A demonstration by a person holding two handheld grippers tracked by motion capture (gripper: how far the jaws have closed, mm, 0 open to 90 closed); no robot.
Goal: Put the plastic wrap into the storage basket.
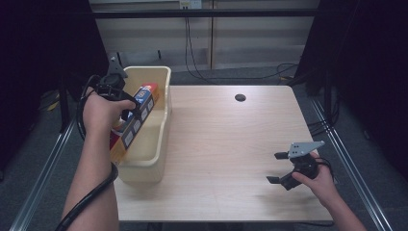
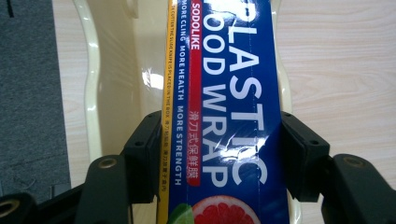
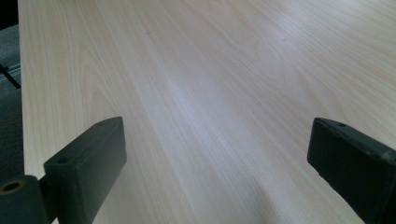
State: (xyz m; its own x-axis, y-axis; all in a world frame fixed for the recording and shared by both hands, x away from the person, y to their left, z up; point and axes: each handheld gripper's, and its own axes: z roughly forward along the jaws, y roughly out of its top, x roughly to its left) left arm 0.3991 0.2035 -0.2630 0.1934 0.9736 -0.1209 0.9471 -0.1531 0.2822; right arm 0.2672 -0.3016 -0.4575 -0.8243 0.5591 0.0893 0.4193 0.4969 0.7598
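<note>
A long blue and yellow plastic wrap box (image 1: 135, 120) lies lengthwise over the cream plastic bin (image 1: 162, 118) at the table's left edge. My left gripper (image 1: 130, 107) is shut on the plastic wrap box (image 2: 224, 102), one jaw pressed on each long side, with the bin (image 2: 93, 84) under it. My right gripper (image 1: 276, 167) hovers low over the table's right front, open, with bare wood between its fingers (image 3: 88, 158).
The light wood table (image 1: 226, 144) has a dark round hole (image 1: 240, 97) near its far edge. Cables (image 1: 192, 57) hang along the wall behind. Metal rails (image 1: 346, 159) run down both sides of the table.
</note>
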